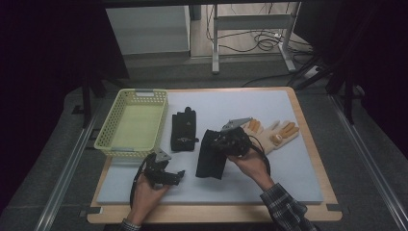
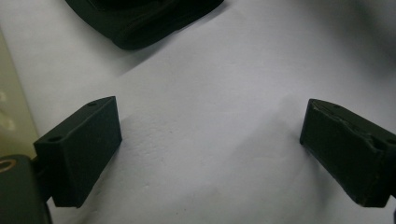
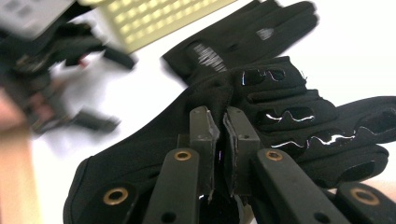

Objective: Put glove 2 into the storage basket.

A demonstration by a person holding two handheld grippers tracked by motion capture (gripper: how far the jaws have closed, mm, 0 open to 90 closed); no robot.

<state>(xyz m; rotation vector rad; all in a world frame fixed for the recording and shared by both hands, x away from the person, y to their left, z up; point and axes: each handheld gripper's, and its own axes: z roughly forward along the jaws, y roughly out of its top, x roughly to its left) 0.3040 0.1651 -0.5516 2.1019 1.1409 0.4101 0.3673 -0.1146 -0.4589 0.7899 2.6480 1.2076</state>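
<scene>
A black glove [image 1: 210, 156] hangs bunched from my right gripper [image 1: 217, 140], just above the white mat [image 1: 279, 178]. In the right gripper view the gripper [image 3: 223, 126] is shut on a fold of this glove [image 3: 285, 116], its pads pinching the fabric. A second black glove [image 1: 184, 130] [image 3: 243, 42] lies flat beside the yellow basket [image 1: 130, 122]. A tan glove with orange fingertips [image 1: 275, 135] lies to the right, behind my right hand. My left gripper [image 1: 177, 176] rests low near the mat's front left and is open [image 2: 210, 140], with bare mat between its pads.
The basket [image 3: 154, 18] holds nothing and stands at the mat's left edge. A wooden board [image 1: 312, 144] frames the mat. Table legs and cables lie on the floor beyond. A black glove's edge [image 2: 140, 21] is at the top of the left gripper view.
</scene>
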